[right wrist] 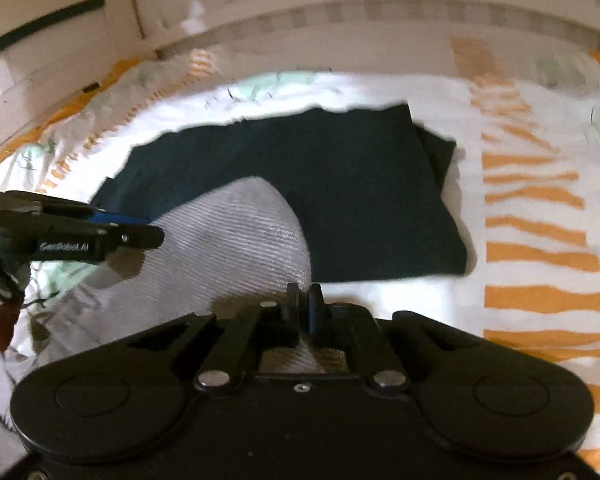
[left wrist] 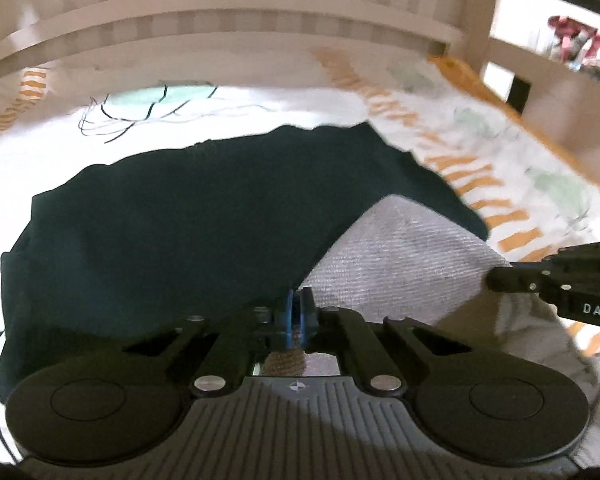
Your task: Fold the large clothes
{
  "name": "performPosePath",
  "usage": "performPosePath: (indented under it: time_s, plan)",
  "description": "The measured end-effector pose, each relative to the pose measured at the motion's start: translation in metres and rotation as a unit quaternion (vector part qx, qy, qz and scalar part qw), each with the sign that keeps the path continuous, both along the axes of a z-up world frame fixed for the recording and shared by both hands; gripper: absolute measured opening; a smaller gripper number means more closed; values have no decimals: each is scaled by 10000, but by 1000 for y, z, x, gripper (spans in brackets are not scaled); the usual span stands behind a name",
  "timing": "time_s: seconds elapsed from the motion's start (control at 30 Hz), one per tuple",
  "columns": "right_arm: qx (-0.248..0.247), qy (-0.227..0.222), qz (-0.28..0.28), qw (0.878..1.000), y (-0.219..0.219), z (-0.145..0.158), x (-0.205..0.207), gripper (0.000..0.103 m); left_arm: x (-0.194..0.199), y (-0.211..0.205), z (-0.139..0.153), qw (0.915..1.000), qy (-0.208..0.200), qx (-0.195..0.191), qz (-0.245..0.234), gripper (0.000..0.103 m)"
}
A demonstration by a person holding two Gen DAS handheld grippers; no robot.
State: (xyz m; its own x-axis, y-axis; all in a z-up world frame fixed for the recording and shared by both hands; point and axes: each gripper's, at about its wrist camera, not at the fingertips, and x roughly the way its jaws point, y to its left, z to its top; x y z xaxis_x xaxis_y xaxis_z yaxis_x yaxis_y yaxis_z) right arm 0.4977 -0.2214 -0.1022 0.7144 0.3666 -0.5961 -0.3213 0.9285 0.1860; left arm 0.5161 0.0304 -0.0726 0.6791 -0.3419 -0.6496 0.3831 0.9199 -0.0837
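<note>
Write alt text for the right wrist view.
The right gripper is shut on a grey ribbed cloth, pinched from the left by the left gripper. Behind lies a folded dark green garment on a white, orange-striped bedspread.

Both wrist cameras looked down along their tools, close over the bed (left wrist: 260, 120), sharing the dark garment (left wrist: 180, 216) and grey cloth (right wrist: 236, 232).
</note>
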Motion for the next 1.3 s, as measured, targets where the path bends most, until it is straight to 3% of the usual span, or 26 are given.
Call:
performPosePath:
  time_s: [0.13,0.4,0.6,0.87,1.03,1.1,1.17,1.23,1.27,1.3]
  plan:
    - [-139,-399,181,9989,4,22,-33,10,-33,-4,16,9988,-330,242,-270,3]
    - [-479,-1113,632,9906,14,54,-120,9,-131,7,49,9936,-805,254,-745,3]
    - [-1063,-1472,1265,9752,28,55,-197,9,-207,12,45,9864,-903,526,-1266,3]
    - [-1421,-839,1685,9718,43,13,-239,10,-253,10,4,9834,-168,654,-1683,3]
    - [-1298,-364,1561,9785,39,2,-240,15,-256,14,-3,9848,200,391,-1683,6]
    - [-1088,-222,1387,9841,30,5,-245,17,-253,19,3,9882,233,152,-1503,13]
    - [-771,-158,1110,9907,22,12,-249,18,-248,26,8,9922,311,-245,-1182,45]
    - [-325,-113,746,9966,12,18,-250,32,-236,36,11,9938,413,-764,-690,58]
    - [-52,-72,500,9987,6,20,-248,50,-231,40,11,9932,462,-972,-447,59]
    - [246,-15,293,9993,1,21,-244,58,-222,44,9,9913,548,-1184,-159,60]
